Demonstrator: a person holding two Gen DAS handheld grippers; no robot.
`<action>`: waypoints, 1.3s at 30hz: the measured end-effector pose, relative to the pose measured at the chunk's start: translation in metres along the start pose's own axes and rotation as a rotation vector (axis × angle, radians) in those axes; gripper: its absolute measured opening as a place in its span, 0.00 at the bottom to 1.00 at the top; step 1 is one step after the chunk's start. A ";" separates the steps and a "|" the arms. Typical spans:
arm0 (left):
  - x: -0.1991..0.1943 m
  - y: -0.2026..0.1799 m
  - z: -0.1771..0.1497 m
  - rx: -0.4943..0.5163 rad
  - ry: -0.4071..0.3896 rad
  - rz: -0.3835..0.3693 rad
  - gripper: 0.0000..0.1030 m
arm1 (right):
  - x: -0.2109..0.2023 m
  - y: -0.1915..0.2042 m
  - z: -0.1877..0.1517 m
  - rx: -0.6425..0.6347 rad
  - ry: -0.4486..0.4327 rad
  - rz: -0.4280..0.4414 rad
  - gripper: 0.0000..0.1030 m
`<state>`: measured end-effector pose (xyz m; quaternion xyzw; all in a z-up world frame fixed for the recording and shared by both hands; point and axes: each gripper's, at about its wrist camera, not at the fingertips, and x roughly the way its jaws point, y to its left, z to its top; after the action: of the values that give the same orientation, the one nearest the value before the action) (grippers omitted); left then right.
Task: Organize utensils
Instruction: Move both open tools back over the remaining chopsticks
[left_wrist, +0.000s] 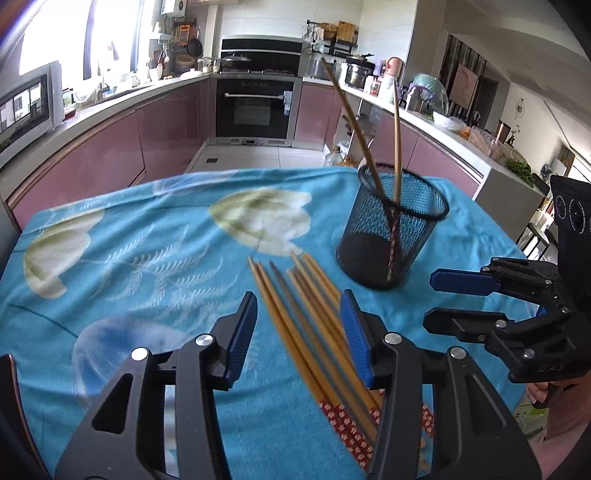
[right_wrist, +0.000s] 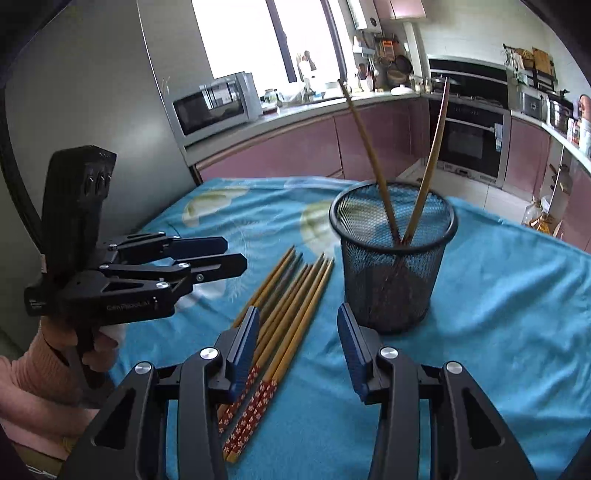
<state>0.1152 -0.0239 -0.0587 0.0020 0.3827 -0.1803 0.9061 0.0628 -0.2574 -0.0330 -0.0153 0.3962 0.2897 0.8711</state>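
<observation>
A bundle of loose wooden chopsticks with red flower-patterned ends lies at centre frame on the blue floral tablecloth, just left of a black wire-mesh cup at centre right. Two more bamboo chopsticks lean crossed inside the cup. The left gripper hangs spread above the bundle, grasping nothing. The right gripper, lower centre, is likewise released and empty.
</observation>
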 end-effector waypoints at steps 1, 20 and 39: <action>0.003 0.002 -0.007 -0.001 0.019 0.000 0.46 | 0.006 0.002 -0.004 0.002 0.017 -0.006 0.41; 0.015 0.000 -0.049 0.013 0.113 0.000 0.46 | 0.024 0.009 -0.027 0.030 0.071 -0.097 0.38; 0.016 0.006 -0.050 0.015 0.131 0.015 0.40 | 0.028 0.009 -0.024 0.011 0.082 -0.148 0.35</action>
<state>0.0933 -0.0164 -0.1062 0.0237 0.4399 -0.1760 0.8803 0.0557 -0.2422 -0.0670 -0.0515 0.4310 0.2213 0.8733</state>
